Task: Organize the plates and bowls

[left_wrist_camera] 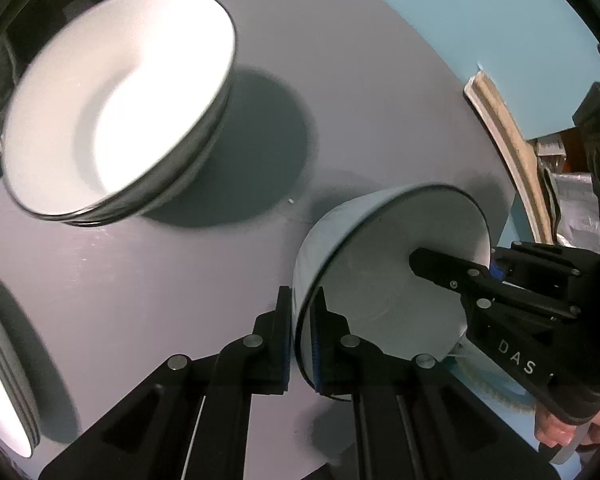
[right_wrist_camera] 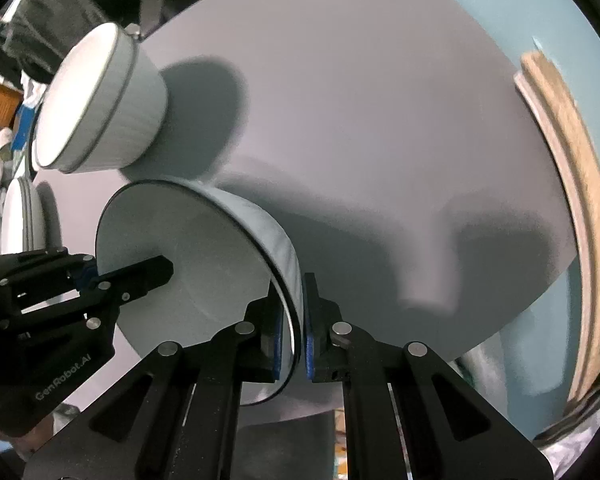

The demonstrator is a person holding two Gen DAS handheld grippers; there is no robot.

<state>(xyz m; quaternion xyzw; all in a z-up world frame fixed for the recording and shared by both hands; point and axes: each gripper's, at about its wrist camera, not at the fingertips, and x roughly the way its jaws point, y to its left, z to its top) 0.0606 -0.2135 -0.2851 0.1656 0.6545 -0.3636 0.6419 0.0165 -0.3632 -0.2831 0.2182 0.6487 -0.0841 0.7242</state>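
Grey table (left_wrist_camera: 140,300): bowl stack (left_wrist_camera: 116,100), plate stack (left_wrist_camera: 4,380).

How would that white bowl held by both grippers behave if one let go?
The white bowl looks rigid and glazed, so probably slippery between the left gripper's pads. Gripped only at opposite rim edges by it and the right gripper, it would likely swing or tip, and it may chip if dropped.

The bowl (left_wrist_camera: 384,280) is white with a thin dark rim line. The larger bowl (left_wrist_camera: 116,100) is white inside, with a dark-edged rim. The counter (left_wrist_camera: 360,80) is pale grey-lilac against a teal wall (left_wrist_camera: 480,8). Both tongs (left_wrist_camera: 300,344) are black with blue pads (right_wrist_camera: 310,352).
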